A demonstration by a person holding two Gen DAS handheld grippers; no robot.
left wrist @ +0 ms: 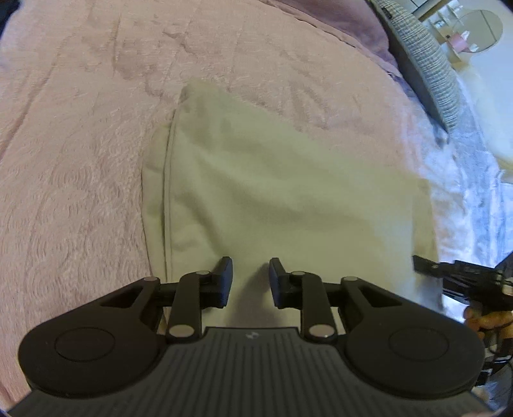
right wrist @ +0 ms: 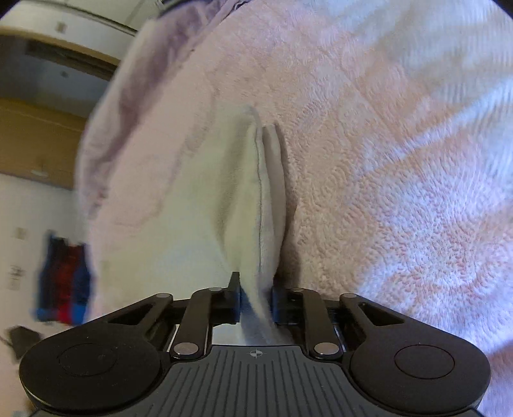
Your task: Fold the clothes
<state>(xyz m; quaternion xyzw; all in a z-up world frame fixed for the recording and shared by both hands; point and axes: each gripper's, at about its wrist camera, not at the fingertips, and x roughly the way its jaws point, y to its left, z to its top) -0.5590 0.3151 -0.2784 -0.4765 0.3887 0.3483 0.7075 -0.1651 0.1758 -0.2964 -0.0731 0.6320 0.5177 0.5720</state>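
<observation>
A pale cream garment (left wrist: 272,192) lies folded on a pink bedspread (left wrist: 80,160), its seamed edge running down the left side. My left gripper (left wrist: 250,279) hovers over the garment's near part with its fingers apart; only flat cloth shows between them. In the right wrist view my right gripper (right wrist: 255,298) is shut on the garment's (right wrist: 250,208) layered edge, which stands up in a ridge between the pads. The tip of the right gripper (left wrist: 426,264) also shows at the garment's right border in the left wrist view.
The textured pink bedspread (right wrist: 384,160) spreads out on all sides. A grey woven cushion or headboard edge (left wrist: 423,64) lies at the far right, with a purple sheet (left wrist: 346,25) beside it. The person's fingers (left wrist: 487,320) grip the right tool. Blurred red and blue items (right wrist: 64,282) are off the bed.
</observation>
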